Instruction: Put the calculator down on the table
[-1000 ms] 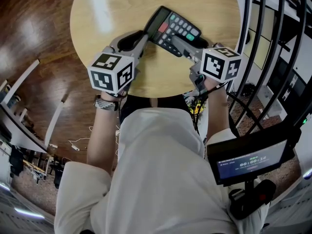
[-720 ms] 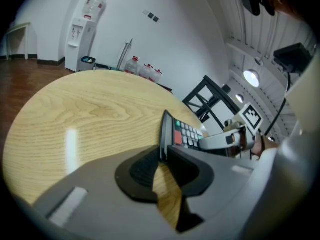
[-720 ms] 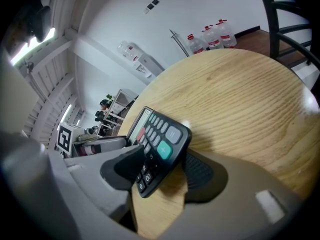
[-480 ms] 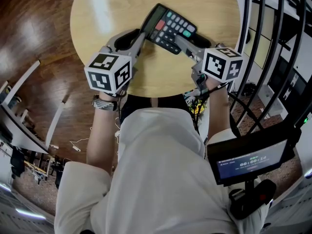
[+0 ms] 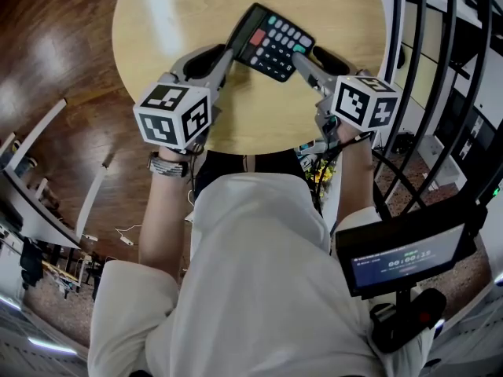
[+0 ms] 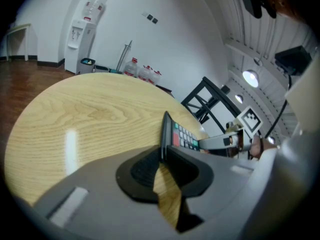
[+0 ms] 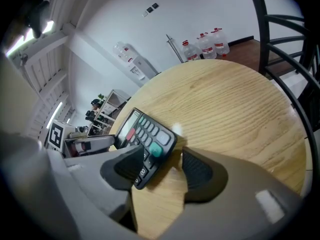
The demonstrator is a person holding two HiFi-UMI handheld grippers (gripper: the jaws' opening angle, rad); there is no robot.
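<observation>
The left gripper [image 6: 163, 159] is clenched on the display end of the calculator [image 5: 271, 42]. Its jaws have just been closing with that thin black edge between the pads, so the case shows almost edge-on in the left gripper view. The right gripper [image 7: 167, 166] is released. Its jaws stand apart around the keypad corner, the left-hand pad lying against the lower keys and the other pad clear of the case, with bare wood in the gap. In the head view the calculator sits in the upper middle of the frame, tilted and bridging the two grippers over the round wooden counter [image 5: 181, 14]. Its shadow in the right gripper view suggests the low corner is close to the wood, though I cannot tell whether it touches. To set it down well, I would let that keypad corner meet the surface first. The left gripper should then roll and lower the display end until the back lies flat, and let go only after that. The right gripper is best left loose as a guide, since pressing on the keys could skid the case. The landing spot should stay toward the counter's middle, away from the rim beside the black railing [image 5: 424, 69] at the right of the frame. Each gripper should then draw back along its own line without nudging the case.
</observation>
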